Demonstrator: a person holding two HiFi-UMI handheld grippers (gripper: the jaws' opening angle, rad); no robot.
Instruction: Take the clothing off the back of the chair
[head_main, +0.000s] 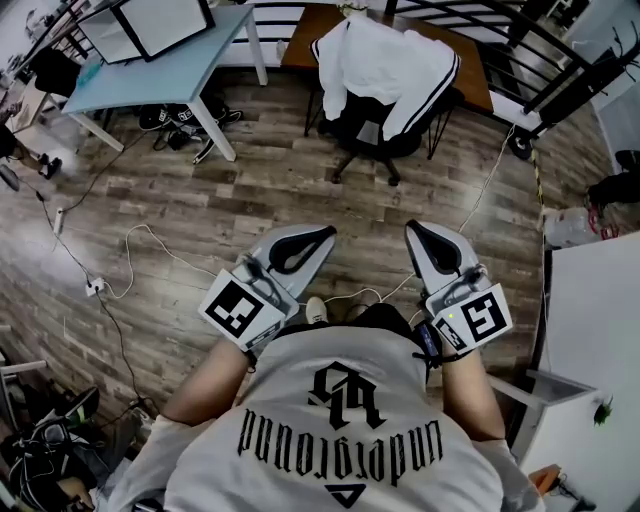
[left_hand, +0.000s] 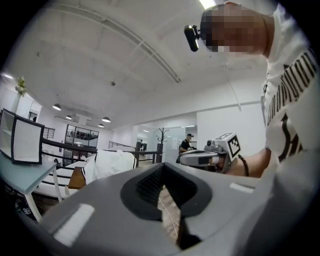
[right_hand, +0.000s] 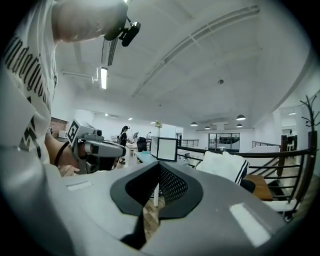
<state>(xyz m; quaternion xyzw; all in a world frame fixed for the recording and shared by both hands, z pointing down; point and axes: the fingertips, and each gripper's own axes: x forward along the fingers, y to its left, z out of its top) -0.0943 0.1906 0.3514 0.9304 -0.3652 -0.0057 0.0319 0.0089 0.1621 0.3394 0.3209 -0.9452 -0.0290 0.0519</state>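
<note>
A white jacket (head_main: 385, 62) with black side stripes hangs over the back of a black office chair (head_main: 366, 135) at the top middle of the head view. It also shows far ahead as the white jacket (left_hand: 110, 164) in the left gripper view and the white jacket (right_hand: 225, 166) in the right gripper view. My left gripper (head_main: 325, 236) and right gripper (head_main: 412, 229) are held level in front of the person's chest, well short of the chair. Both are shut with nothing between the jaws. Each one appears in the other's view: the right gripper (left_hand: 181, 158) and the left gripper (right_hand: 123, 149).
A light blue table (head_main: 165, 75) with a monitor (head_main: 160, 22) stands left of the chair, a brown desk (head_main: 310, 30) behind it, a black railing (head_main: 520, 45) at the right. Cables (head_main: 150, 245) and a power strip (head_main: 95, 287) lie on the wooden floor. A white tabletop (head_main: 600, 330) borders the right.
</note>
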